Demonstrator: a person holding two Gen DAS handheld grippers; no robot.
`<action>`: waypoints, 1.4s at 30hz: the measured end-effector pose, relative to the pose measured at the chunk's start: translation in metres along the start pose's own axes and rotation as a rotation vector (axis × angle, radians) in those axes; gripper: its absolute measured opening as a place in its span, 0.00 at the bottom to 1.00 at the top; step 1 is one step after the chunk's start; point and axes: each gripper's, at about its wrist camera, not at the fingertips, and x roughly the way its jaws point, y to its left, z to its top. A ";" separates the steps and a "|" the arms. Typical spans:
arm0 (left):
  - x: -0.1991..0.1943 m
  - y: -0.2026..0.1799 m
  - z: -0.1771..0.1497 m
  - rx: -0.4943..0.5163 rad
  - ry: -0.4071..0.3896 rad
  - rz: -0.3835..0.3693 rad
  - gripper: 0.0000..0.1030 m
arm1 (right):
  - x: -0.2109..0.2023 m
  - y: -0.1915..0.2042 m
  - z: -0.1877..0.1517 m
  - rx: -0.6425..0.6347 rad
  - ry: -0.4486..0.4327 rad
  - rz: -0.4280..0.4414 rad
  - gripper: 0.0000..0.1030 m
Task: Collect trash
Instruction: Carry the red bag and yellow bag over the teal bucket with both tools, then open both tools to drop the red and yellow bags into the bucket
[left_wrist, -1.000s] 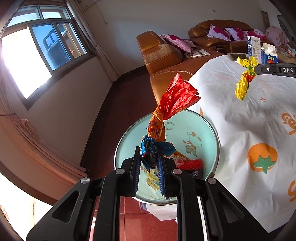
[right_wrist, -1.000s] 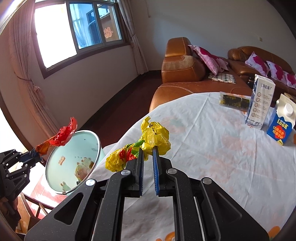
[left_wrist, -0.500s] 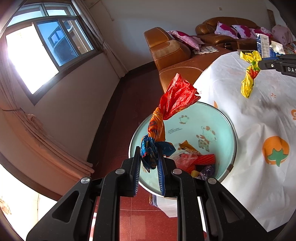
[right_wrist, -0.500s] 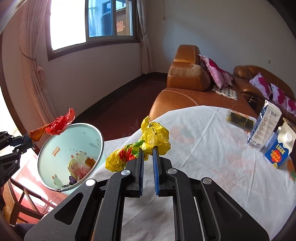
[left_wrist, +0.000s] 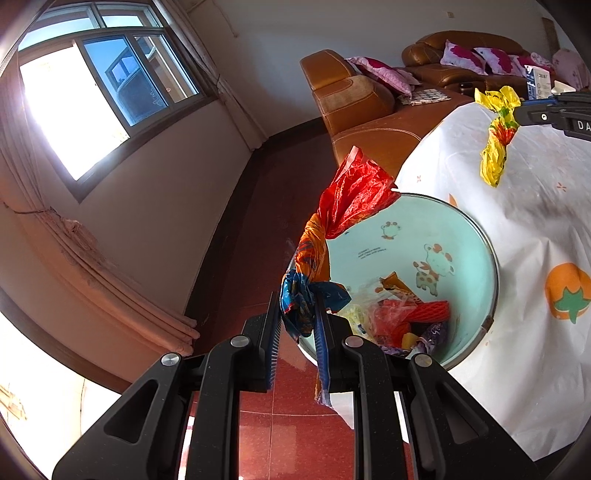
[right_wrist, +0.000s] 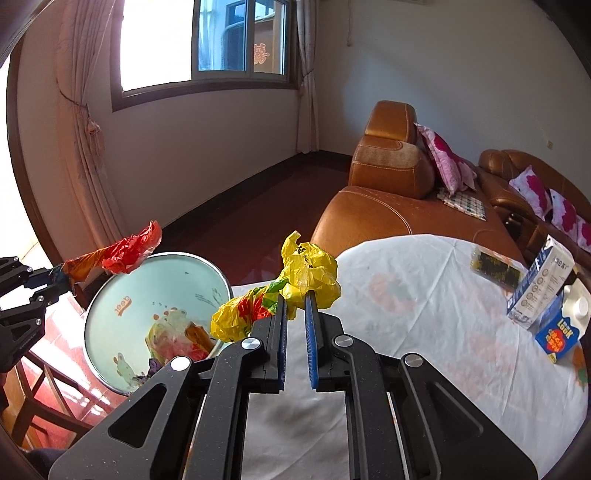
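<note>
Left gripper (left_wrist: 298, 314): its fingers (left_wrist: 271, 332) are clamped on the blue twisted end of a red-and-orange wrapper (left_wrist: 351, 195). The wrapper rises up and away from the fingertips, its crumpled red end spreading above the near rim of the trash bin (left_wrist: 480, 236).

The trash bin, pale green inside with cartoon animal prints, lies just beyond and to the right of the left fingertips, open toward the camera. At its bottom rests a heap of discarded wrappers (left_wrist: 402, 317), red, orange, yellow and purple. The bin stands on the red floor (left_wrist: 258, 221), touching the draped edge of the worktop (left_wrist: 535, 229), which is covered by a white cloth with orange fruit prints.

Right gripper (right_wrist: 294, 295): its fingers (right_wrist: 281, 332) are closed on a crumpled yellow wrapper (right_wrist: 310, 269) with red and green patches. One lobe bulges above the fingertips; a second lobe trails left of them, overlapping the bin rim in the right wrist view. This wrapper is held above the worktop cloth, clear of its surface.

Ahead and to the right of the right fingers, well apart, stand a white carton (right_wrist: 543, 280) and a blue carton (right_wrist: 561, 328) on the worktop, with a dark flat packet (right_wrist: 495, 266) beyond them. Brown leather sofas (right_wrist: 388, 199) with pink cushions line the far side.
</note>
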 end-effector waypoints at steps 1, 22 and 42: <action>0.000 0.001 0.000 -0.002 0.000 0.003 0.16 | 0.000 0.002 0.002 -0.004 -0.002 0.000 0.09; -0.003 0.009 -0.004 0.008 -0.016 0.060 0.16 | 0.017 0.049 0.022 -0.079 -0.009 0.063 0.10; -0.002 0.012 -0.003 -0.014 -0.020 0.045 0.26 | 0.030 0.069 0.021 -0.100 0.017 0.127 0.16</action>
